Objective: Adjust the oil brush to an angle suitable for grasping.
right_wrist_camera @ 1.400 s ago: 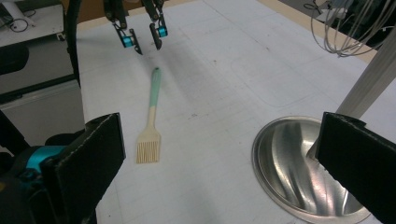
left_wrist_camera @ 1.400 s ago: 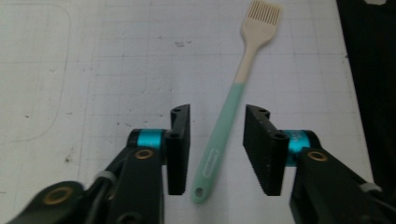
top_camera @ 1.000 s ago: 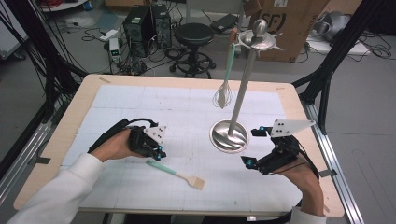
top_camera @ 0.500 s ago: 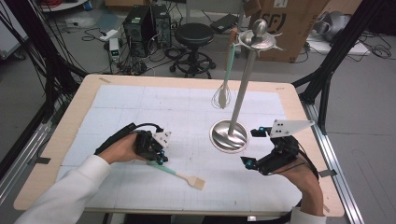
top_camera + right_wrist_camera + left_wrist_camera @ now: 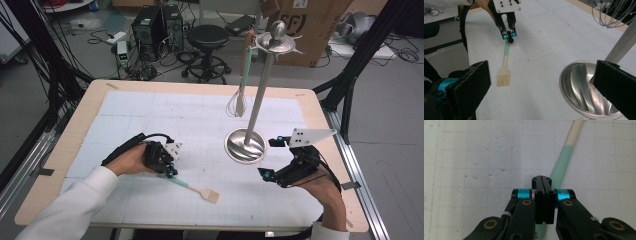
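A pale wooden table (image 5: pixel 75 130) with rounded corners carries a white gridded mat (image 5: pixel 200 120), faintly creased and speckled, that covers most of its top. Black frame struts rise at both sides, and behind the table the grey floor holds a black stool (image 5: pixel 206 37), 2 computer towers (image 5: pixel 155 25), loose cables and a cardboard box (image 5: pixel 305 25). Toward the right of the mat stands a metal rack (image 5: pixel 260 95): a shiny round dished base, a slim upright pole and a ball-topped cap, from which a wire whisk (image 5: pixel 239 102) with a mint and tan handle hangs just behind the pole, its loops above the mat. The brush (image 5: pixel 192 187) lies flat on the mat near the front edge, left of the rack's base and well apart from it; its handle is mint green at one end, cream farther along, ending in a flat pale bristle head. The left gripper (image 5: pixel 171 172) has its 2 black jaws pressed together at the mint end of the handle, and the left gripper view shows the handle running out from beneath the closed tips, so whether they pinch it I cannot tell. The right gripper (image 5: pixel 265 174) rests near the rack's base with its jaws spread wide and nothing between them; a grey 3-cornered plate sits on top of it.
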A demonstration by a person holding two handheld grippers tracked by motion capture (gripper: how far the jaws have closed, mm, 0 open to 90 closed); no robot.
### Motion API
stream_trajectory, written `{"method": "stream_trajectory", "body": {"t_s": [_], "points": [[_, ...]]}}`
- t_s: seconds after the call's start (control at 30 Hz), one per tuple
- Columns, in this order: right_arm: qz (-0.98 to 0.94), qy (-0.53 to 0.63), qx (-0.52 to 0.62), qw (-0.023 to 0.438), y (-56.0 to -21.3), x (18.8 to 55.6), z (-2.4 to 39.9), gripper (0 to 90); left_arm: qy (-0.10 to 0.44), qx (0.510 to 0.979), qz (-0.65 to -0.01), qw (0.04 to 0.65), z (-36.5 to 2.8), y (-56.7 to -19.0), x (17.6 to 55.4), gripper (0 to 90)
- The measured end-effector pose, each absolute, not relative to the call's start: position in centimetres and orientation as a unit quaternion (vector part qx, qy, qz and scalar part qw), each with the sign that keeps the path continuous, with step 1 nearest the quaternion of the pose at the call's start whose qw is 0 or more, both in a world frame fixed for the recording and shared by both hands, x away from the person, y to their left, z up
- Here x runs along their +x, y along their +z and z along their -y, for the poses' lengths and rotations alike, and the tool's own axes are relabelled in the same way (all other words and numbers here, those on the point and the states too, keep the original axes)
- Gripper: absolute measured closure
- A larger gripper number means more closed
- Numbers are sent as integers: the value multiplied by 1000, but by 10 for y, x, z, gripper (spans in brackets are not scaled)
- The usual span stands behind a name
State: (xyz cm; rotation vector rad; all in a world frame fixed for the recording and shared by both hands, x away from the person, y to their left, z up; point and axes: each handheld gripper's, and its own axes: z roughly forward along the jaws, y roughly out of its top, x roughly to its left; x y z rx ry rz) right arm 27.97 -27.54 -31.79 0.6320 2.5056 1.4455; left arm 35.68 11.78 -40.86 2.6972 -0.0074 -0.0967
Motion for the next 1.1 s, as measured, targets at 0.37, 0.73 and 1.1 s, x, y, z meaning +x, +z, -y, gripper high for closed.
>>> {"method": "stream_trajectory", "body": {"t_s": [0.37,0.73,1.1], "points": [[-844,484,215,88,-318,280,274,3,-46,981,9,190,-125,-410,356,897],[-843,485,213,90,-318,280,275,2,-68,981,9,180,-139,-411,347,897],[-842,486,216,89,-318,281,275,2,-53,973,6,223,-148,-393,341,834]]}}
